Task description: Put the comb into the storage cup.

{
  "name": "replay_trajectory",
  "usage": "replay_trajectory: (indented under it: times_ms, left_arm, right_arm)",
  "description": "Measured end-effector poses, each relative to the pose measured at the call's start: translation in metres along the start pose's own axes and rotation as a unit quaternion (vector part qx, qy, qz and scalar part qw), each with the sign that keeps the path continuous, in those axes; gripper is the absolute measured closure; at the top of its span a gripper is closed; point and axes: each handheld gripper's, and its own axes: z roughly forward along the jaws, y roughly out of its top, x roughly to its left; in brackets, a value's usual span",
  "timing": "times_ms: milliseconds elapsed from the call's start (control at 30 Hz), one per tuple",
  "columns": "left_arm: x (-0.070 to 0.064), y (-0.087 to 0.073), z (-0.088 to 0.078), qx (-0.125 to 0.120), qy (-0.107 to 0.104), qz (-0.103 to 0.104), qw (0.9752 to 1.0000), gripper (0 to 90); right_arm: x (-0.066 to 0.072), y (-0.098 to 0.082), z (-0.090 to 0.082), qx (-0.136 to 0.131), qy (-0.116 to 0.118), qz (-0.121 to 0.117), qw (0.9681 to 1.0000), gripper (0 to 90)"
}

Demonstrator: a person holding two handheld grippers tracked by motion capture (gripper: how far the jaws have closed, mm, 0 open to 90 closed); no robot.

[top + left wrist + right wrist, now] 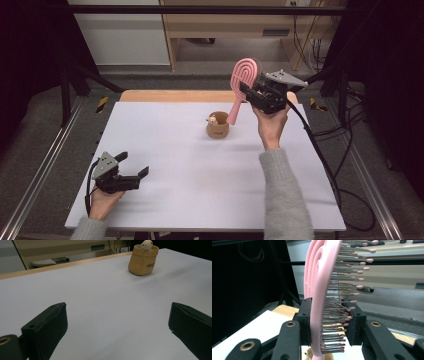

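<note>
Near left, the left gripper (134, 170) rested on the table (200, 190), jaws wide apart and empty. Farther right, the right gripper (254, 91) was clamped on the brush (243, 80) at its bristled head, handle end at the cup (218, 126) (toy inside). Best to lower it straight, slowly, without tipping the cup.

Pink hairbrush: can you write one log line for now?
right gripper: shut on pink hairbrush | handle over tan cup | left gripper: open, idle
</note>
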Motion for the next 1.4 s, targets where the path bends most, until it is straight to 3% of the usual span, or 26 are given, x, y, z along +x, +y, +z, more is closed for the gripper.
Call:
replay_trajectory:
  times_ms: [700,1400]
  left_arm:
    - [0.0,-0.001,0.001,0.002,-0.002,0.001,1.0,2.2]
    - [0.0,-0.001,0.001,0.004,-0.001,0.0,1.0,2.2]
  right_arm:
    - [-0.001,0.001,0.034,0.012,-0.021,-0.006,0.9997,63.6]
    - [0.001,-0.006,0.06,0.03,-0.028,-0.014,0.9991,63.6]
